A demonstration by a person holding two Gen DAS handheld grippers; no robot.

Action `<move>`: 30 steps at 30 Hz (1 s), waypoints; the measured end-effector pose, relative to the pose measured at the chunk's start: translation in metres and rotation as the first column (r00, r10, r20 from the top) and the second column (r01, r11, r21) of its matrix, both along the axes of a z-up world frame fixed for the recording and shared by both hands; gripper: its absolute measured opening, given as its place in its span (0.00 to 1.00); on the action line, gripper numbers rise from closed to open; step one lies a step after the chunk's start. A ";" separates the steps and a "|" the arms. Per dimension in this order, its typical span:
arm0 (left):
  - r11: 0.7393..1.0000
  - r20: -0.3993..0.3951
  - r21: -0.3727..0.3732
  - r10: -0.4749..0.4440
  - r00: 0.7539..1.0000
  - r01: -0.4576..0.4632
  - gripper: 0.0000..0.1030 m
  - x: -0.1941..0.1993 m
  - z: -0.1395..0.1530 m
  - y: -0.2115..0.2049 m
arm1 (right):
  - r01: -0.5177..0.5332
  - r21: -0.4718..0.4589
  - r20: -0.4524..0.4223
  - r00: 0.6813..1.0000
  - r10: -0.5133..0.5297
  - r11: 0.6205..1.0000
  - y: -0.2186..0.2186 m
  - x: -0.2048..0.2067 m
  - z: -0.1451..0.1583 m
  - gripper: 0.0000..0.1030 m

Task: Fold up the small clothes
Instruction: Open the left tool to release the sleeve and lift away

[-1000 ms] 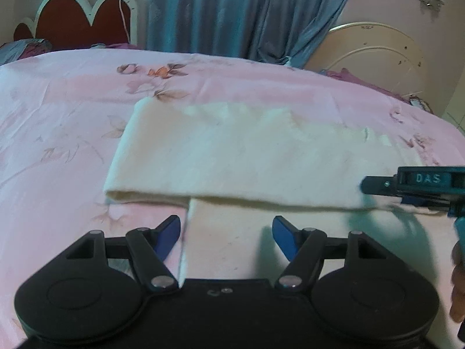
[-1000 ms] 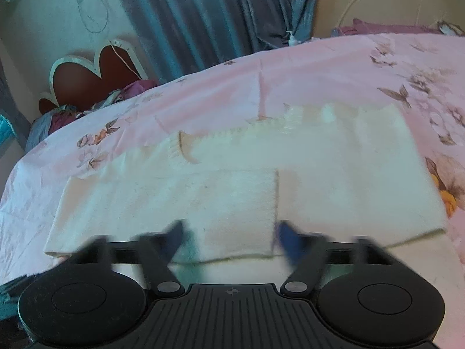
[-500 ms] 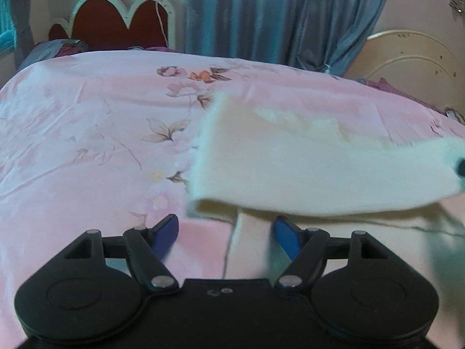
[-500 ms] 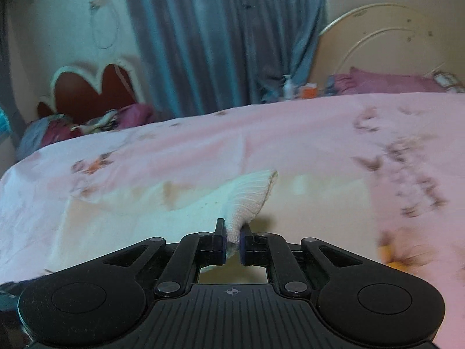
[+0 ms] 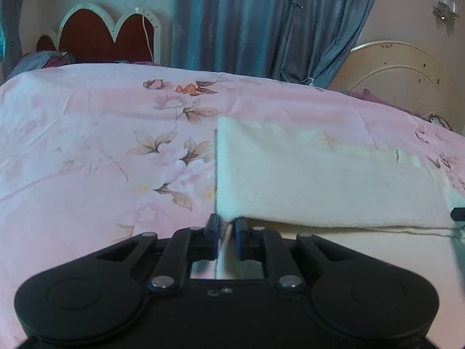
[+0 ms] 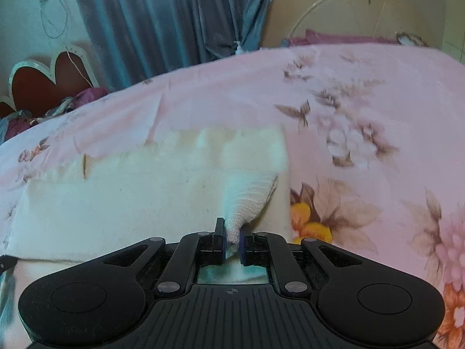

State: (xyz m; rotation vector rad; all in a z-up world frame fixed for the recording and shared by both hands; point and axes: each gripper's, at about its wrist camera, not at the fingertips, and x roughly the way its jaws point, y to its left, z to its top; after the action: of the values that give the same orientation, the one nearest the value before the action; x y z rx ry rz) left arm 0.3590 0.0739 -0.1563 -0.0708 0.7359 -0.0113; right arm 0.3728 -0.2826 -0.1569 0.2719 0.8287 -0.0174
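Observation:
A cream knitted garment (image 5: pixel 319 180) lies spread on the pink floral bed sheet (image 5: pixel 87 145). My left gripper (image 5: pixel 226 229) is shut on the garment's near left corner, with the cloth pinched between the blue pads. My right gripper (image 6: pixel 232 240) is shut on a ribbed cuff or hem (image 6: pixel 250 200) at the garment's near right edge; the rest of the garment (image 6: pixel 116 203) stretches to the left. The tip of the right gripper (image 5: pixel 457 213) shows at the right edge of the left wrist view.
The bed sheet (image 6: pixel 377 116) reaches far on all sides. A red headboard (image 5: pixel 107 37) and blue curtains (image 5: pixel 261 23) stand behind the bed. A cream round bed frame (image 5: pixel 401 78) and purple cloth (image 6: pixel 334 37) are at the back right.
Both grippers went from open to shut on the garment's near edge, the right first, then the left. The left gripper moved left to the corner, and the edge is lifted.

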 end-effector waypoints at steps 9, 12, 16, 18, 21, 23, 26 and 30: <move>1.000 -0.016 0.005 -0.013 1.000 0.013 0.11 0.002 -0.001 0.000 | 0.018 -0.004 -0.001 1.000 -0.018 1.000 -0.005 -0.007 0.005 0.11; 1.000 -0.035 0.004 -0.029 0.999 0.029 0.16 0.003 0.000 0.002 | 0.095 -0.069 0.038 0.995 -0.093 0.993 -0.009 -0.011 0.012 0.13; 0.999 -0.048 -0.020 -0.036 0.998 0.035 0.25 -0.001 0.005 0.005 | 0.113 -0.039 0.054 0.992 -0.111 0.993 -0.013 -0.014 0.019 0.13; 0.999 -0.047 -0.050 -0.021 0.999 0.018 0.25 -0.005 0.011 0.008 | 0.102 -0.040 0.071 0.993 -0.099 0.994 -0.010 -0.014 0.024 0.14; 0.996 -0.026 -0.087 -0.006 1.000 0.003 0.26 -0.007 0.022 0.008 | 0.074 -0.043 0.079 0.994 -0.070 0.996 -0.003 -0.008 0.027 0.15; 0.995 -0.009 -0.099 -0.020 1.000 0.019 0.27 -0.006 0.028 0.002 | 0.062 -0.039 0.079 0.995 -0.059 0.997 0.002 -0.004 0.027 0.19; 0.994 -0.001 -0.099 -0.054 0.999 0.054 0.27 0.007 0.032 -0.013 | 0.047 -0.040 0.095 0.995 -0.043 0.998 0.009 0.000 0.026 0.51; 0.992 -0.005 -0.101 -0.076 0.997 0.075 0.28 0.036 0.029 -0.029 | 0.026 -0.054 0.104 0.994 -0.020 0.998 0.019 0.007 0.027 0.51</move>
State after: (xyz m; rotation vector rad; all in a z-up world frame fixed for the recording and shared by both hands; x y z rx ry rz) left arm 0.3954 0.0448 -0.1273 -0.1393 0.7466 -0.1209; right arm 0.3801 -0.2633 -0.1297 0.2286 0.7209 -0.0470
